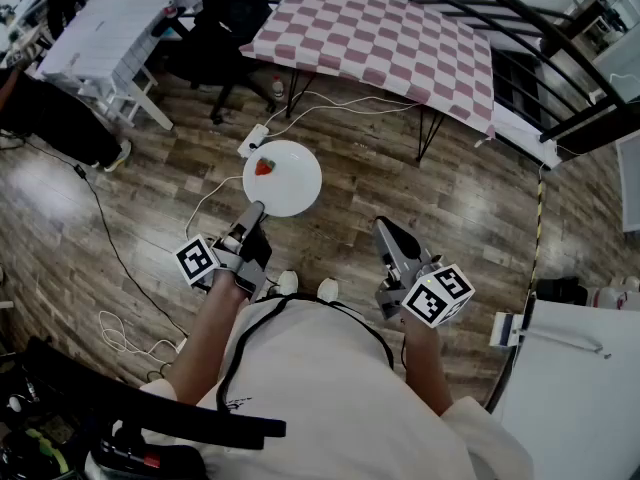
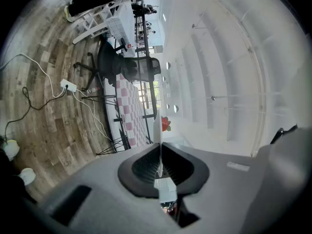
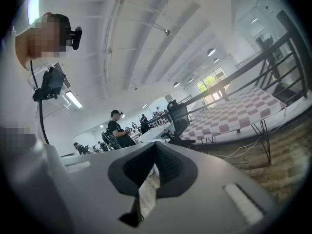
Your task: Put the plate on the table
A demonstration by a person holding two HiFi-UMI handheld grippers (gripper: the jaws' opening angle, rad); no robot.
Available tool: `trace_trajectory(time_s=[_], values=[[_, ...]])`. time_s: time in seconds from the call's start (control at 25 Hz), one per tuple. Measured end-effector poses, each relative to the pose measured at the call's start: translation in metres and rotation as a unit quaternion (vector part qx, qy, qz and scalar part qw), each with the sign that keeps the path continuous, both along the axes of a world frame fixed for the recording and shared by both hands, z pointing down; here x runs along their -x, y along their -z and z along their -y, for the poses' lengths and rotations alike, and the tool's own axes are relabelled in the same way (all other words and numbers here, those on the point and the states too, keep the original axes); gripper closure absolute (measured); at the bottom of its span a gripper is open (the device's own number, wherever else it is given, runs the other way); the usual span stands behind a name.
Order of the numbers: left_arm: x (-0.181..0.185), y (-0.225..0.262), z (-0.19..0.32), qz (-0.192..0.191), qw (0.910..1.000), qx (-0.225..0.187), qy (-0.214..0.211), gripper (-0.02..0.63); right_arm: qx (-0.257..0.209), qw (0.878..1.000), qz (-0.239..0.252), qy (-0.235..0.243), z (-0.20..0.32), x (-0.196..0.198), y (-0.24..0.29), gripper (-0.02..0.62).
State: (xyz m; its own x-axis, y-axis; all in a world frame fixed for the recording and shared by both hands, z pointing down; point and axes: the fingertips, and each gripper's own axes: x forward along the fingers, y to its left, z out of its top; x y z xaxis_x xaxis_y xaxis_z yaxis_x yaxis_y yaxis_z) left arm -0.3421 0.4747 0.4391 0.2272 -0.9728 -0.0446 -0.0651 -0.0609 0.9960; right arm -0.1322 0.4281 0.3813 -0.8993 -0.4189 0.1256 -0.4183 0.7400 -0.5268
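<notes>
Wood-plank floor [image 1: 450, 198] runs across the room, and at its far side stands a worktop [image 1: 390, 43] under a pink-and-white checked cloth. The white plate [image 1: 290, 183] is not on it: the plate hangs over the floor on the near side of the worktop. The left gripper [image 1: 252, 213] has its jaws pinching the plate's near rim. The right gripper [image 1: 385, 230] is beside it, jaws pressed together on nothing. A strawberry [image 1: 264, 167] lies on the plate.

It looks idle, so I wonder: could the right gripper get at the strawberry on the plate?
Probably yes: the strawberry lies uncovered on the plate, nothing between it and the right gripper; the left gripper pinches only the near rim.
</notes>
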Motion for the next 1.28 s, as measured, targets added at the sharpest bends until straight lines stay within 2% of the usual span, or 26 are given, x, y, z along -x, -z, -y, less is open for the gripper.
trace_trajectory(time_s=[0.32,0.6,0.88,1.28], values=[[0.005,0.004,0.000,0.004,0.9999,-0.006,-0.013,0.584,-0.002,1.000,0.000,-0.010,-0.008,0.006,0.000,0.588],[0.009,0.006,0.003,0.008,0.9995,-0.010,-0.029,0.584,0.004,1.000,0.022,-0.022,-0.011,0.011,0.004,0.586],[0.007,0.009,0.013,0.004,0.9981,-0.015,-0.059,0.584,0.019,0.996,0.039,-0.072,-0.006,0.001,0.005,0.586],[0.006,0.010,0.021,-0.010,0.9924,-0.025,-0.120,0.584,0.017,0.991,0.021,-0.131,-0.022,0.005,-0.002,0.586]])
